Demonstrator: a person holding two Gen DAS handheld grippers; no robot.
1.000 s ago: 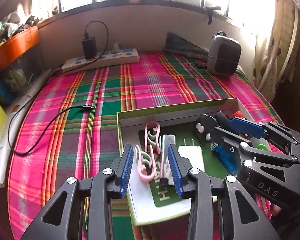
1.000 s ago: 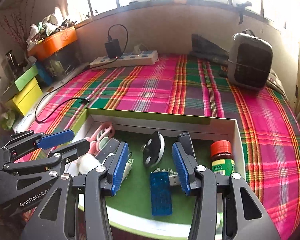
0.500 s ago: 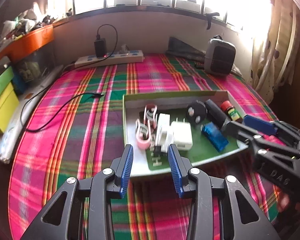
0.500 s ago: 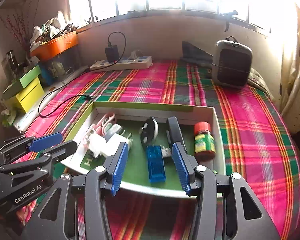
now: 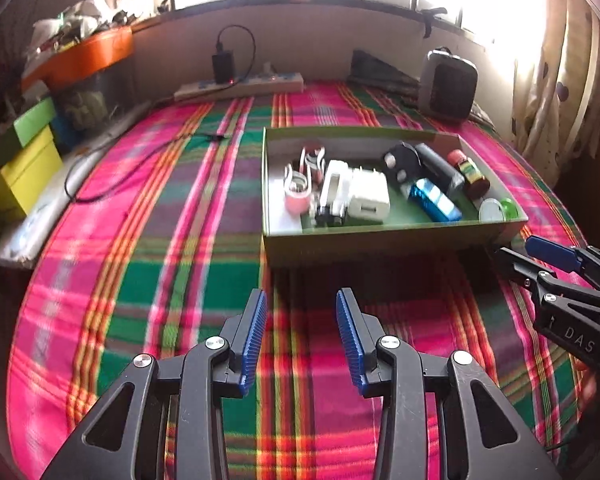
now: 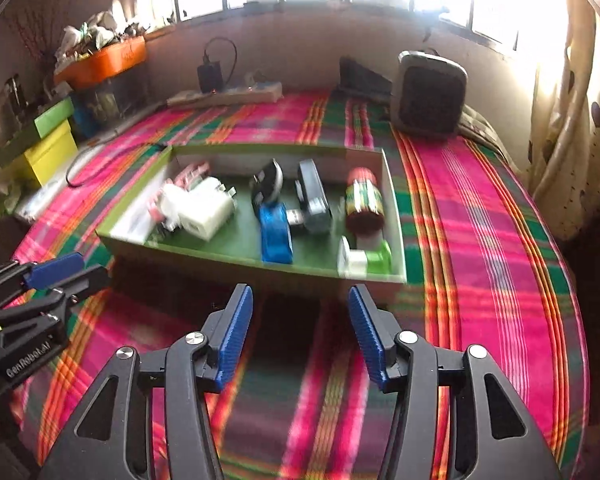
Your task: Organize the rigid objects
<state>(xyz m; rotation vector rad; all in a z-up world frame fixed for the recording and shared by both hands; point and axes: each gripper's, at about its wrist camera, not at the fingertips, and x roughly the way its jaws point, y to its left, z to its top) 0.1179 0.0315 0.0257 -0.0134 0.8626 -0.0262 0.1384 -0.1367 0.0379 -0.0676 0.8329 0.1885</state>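
Right, the left tool (image 5: pixel 300 336) hangs over the plaid cloth (image 5: pixel 160 280), its ribbed blue pads (image 5: pixel 254 336) parted with nothing between them. The right tool (image 6: pixel 300 332) is spread wide too and empty, black angular arms with bright bolt heads. Both sit short of the box's near wall, not touching it.

Ahead lies the shallow cardboard box (image 5: pixel 380 240), green-edged, rectangular, with a flat green floor. Inside, from its left end: pink and white curved clips (image 5: pixel 300 176), a blocky white charger (image 5: pixel 368 196) with metal prongs, a round black plug (image 5: pixel 398 160), a glossy blue rectangular drive (image 5: pixel 436 200), a long dark cylinder (image 5: pixel 440 168), and a small red-capped jar (image 5: pixel 470 172) lying on its side. In the near right corner sits a white and green round lid (image 5: pixel 498 210).

Beyond the box, a boxy grey heater (image 6: pixel 428 96) stands near the wall, and a white power strip (image 5: pixel 240 88) lies along the far edge.
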